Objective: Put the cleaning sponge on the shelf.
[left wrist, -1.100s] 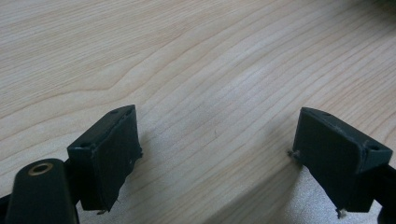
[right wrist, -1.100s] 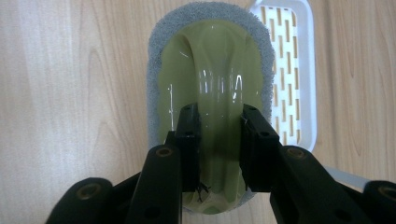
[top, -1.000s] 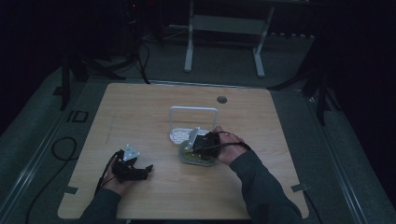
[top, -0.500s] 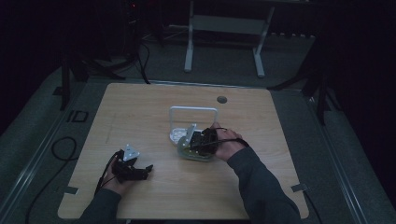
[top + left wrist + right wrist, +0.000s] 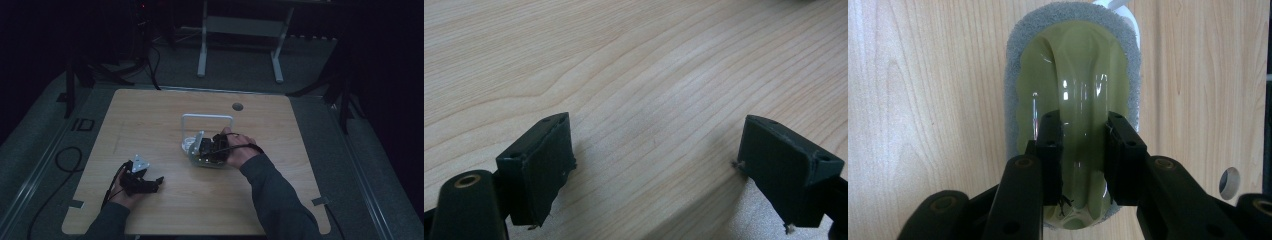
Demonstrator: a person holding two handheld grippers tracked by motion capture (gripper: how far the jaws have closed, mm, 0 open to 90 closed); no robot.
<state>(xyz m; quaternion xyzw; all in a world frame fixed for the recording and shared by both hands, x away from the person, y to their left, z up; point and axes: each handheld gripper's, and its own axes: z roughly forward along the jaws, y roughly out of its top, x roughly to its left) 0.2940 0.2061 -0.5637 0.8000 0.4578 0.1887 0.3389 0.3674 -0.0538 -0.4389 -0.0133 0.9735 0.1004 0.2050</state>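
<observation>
An olive-green glossy scrubber (image 5: 1078, 75) with a grey sponge rim lies flat on the wooden table (image 5: 923, 100). My right gripper (image 5: 1080, 125) points down at it, shut on the raised ridge along its back. In the high view the right gripper (image 5: 207, 150) sits mid-table over the scrubber (image 5: 202, 162), just in front of a white wire frame (image 5: 207, 117). My left gripper (image 5: 150, 182) rests low at the front left. In its own view the left gripper (image 5: 656, 150) is open, with bare wood (image 5: 624, 60) between the jaws.
A small white round object (image 5: 189, 143) lies beside the frame, left of the right gripper. A round hole (image 5: 237, 106) sits near the table's far edge. A white desk frame (image 5: 240, 25) stands on the dark floor beyond.
My right gripper, with the scrubber in it, has shifted slightly toward the white frame. The left gripper has stayed put.
</observation>
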